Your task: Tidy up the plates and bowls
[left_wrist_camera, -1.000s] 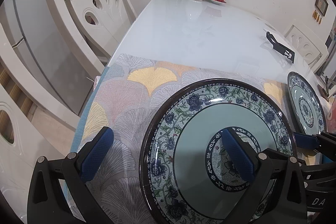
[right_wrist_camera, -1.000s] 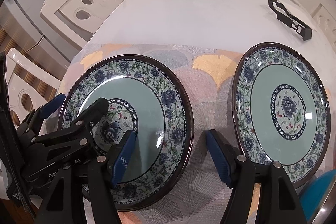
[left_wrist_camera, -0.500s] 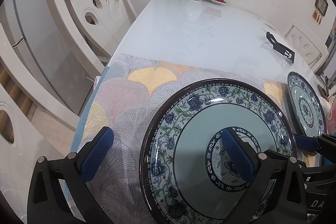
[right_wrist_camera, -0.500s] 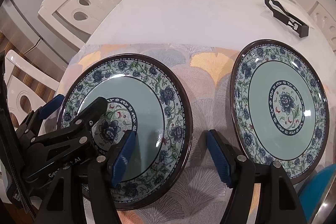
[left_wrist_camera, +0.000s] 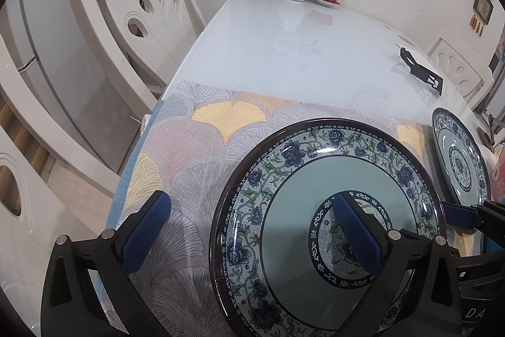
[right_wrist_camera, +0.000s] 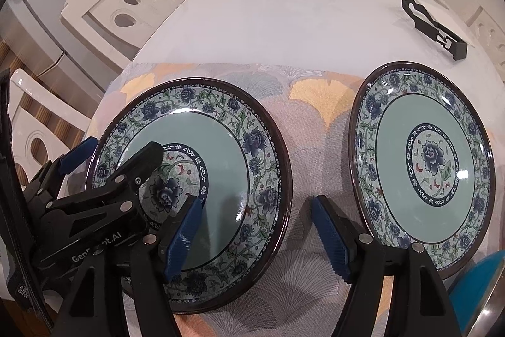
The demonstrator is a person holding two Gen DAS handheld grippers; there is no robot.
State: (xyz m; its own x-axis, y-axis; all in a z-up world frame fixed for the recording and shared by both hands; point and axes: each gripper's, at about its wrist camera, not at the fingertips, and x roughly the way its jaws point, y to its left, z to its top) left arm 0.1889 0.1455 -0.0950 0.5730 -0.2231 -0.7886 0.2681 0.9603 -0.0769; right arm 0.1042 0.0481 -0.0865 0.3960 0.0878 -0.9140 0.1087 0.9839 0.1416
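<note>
on the ginkgo-print placemat (right_wrist_camera: 315, 166) at the near end of the white tabletop (right_wrist_camera: 284, 5) i find two matching floral plates, well apart. the left plate (right_wrist_camera: 221, 166) lies under both tools; the right plate (right_wrist_camera: 423, 166) sits untouched at the mat's right edge.

my left claw (left_wrist_camera: 252, 229) stands wide open, one pad (left_wrist_camera: 356, 232) over the plate's centre medallion, the other over bare mat outside the rim; it holds nothing. my right claw (right_wrist_camera: 252, 229) is opening, its pads straddling the left plate's right rim, one above the well and one above the mat, neither pressing.

handling judgement: both plates look like glazed ceramic, so rigid, moderately heavy, slick and liable to chip. the rim is the only purchase, one pad under the lip and one on the floral band. a shallow bite may slip; i cannot tell how much clearance the lip leaves above the mat.
</note>
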